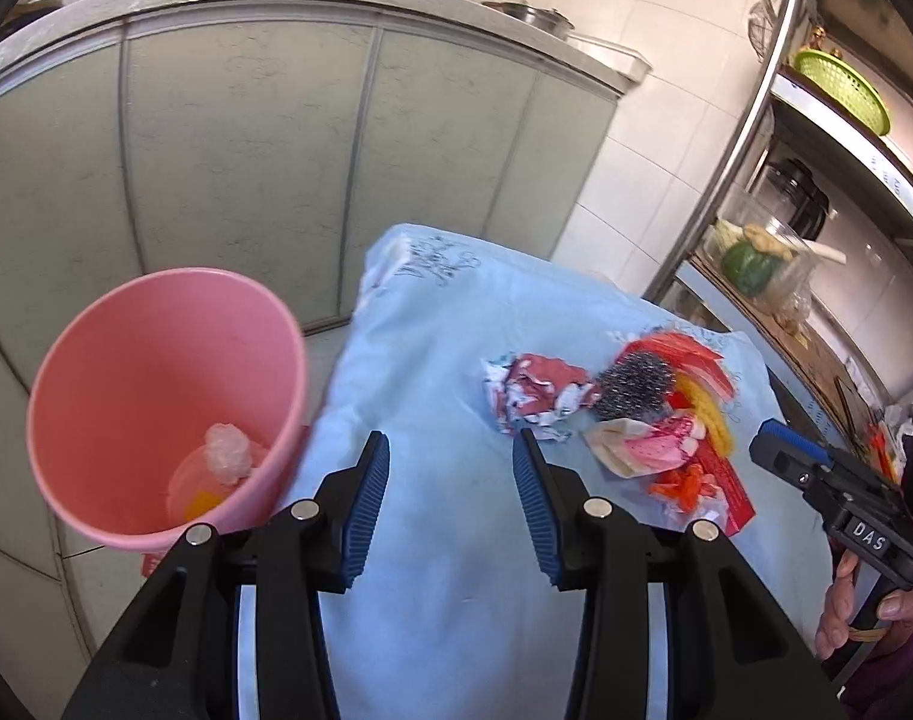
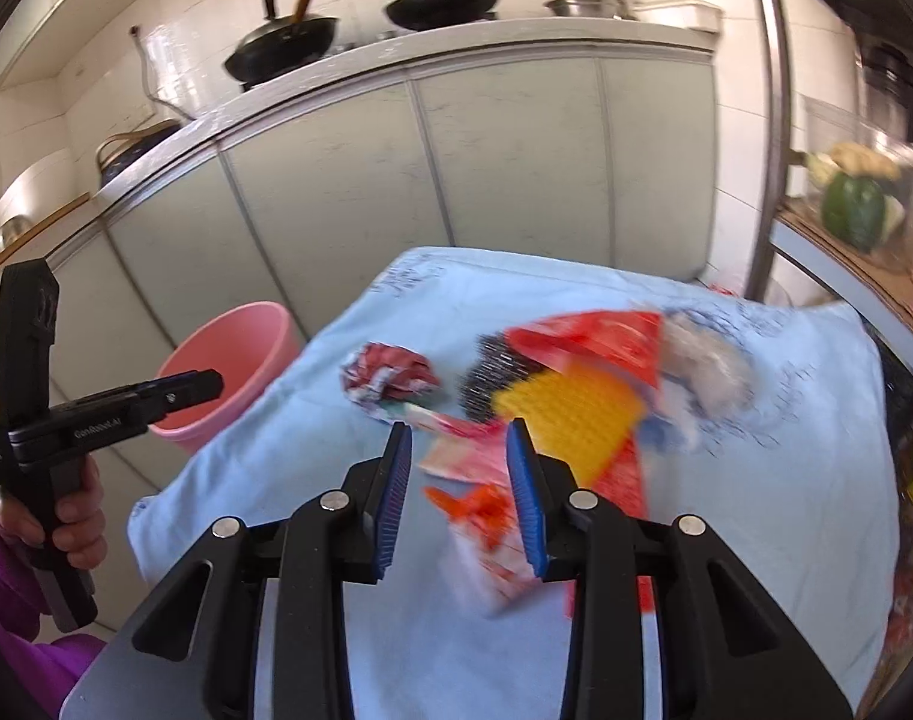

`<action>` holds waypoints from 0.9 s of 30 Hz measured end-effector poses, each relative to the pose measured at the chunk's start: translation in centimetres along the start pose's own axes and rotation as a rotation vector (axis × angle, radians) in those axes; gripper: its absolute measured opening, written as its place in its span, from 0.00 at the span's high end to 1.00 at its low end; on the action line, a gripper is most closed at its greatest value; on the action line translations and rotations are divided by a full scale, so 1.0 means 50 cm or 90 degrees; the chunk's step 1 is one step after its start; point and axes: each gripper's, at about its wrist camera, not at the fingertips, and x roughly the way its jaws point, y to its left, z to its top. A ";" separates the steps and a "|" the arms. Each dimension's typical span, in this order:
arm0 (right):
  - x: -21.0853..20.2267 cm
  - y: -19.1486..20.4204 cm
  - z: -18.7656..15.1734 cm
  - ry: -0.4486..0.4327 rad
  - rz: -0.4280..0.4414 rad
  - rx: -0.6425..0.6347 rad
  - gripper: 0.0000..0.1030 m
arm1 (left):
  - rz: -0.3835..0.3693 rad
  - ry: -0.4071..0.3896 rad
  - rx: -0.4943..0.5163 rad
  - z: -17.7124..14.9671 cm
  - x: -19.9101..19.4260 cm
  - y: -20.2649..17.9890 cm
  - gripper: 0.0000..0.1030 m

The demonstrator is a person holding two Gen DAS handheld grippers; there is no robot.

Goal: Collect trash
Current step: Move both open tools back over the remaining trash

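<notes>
Two hand-held grippers are in play, and neither has hold of anything. The left hand-held gripper point(image 1: 450, 450) stands with its jaws wide apart above bare blue cloth, between the pink bin point(image 1: 168, 402) and the trash. The right hand-held gripper point(image 2: 459, 441) is also spread, its jaws framing the near edge of the pile.

Step in hand, as judged: the approach to a pick. The trash lies in a cluster on the blue-covered desk point(image 2: 312, 570): a crumpled red-and-white wrapper point(image 1: 531, 393), a steel scouring ball point(image 1: 633, 387), a yellow mesh piece point(image 2: 567, 414), red packaging point(image 2: 594, 336) and small orange scraps point(image 2: 474, 507). The next move calls for lowering the right jaws over one loose piece, probably the pale pink wrapper point(image 2: 465, 456) between them, closing, then carrying it across to the bin beside the desk's left edge.

The left wrist view looks down into the bin, which already holds a clear crumpled wad point(image 1: 228, 450) and something yellow. The right wrist view shows only the bin's outer wall and rim, and is blurred over the pile, yet reveals a grey fluffy wad point(image 2: 705, 360) further right.
</notes>
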 end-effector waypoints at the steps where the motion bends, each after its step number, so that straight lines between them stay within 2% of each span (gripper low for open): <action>1: -0.003 -0.011 -0.006 0.002 -0.006 0.008 0.67 | -0.008 0.002 0.006 0.001 0.005 -0.010 0.59; 10: -0.011 -0.053 -0.039 0.023 -0.018 0.041 0.67 | -0.092 0.032 0.133 -0.012 0.048 -0.144 0.59; 16: -0.004 -0.019 -0.056 0.054 0.016 -0.002 0.67 | -0.096 0.050 0.198 -0.026 0.091 -0.190 0.59; 21: 0.014 -0.008 -0.050 0.067 0.025 -0.019 0.67 | -0.090 0.061 0.245 -0.010 0.118 -0.206 0.59; 23: 0.020 -0.004 -0.045 0.072 0.035 -0.022 0.63 | -0.093 0.065 0.274 -0.004 0.129 -0.216 0.59; 24: 0.026 -0.002 -0.042 0.075 0.040 -0.023 0.53 | -0.096 0.068 0.288 -0.002 0.135 -0.221 0.59; 27: 0.042 0.001 -0.040 0.089 0.039 -0.033 0.51 | -0.104 0.077 0.330 0.002 0.156 -0.236 0.59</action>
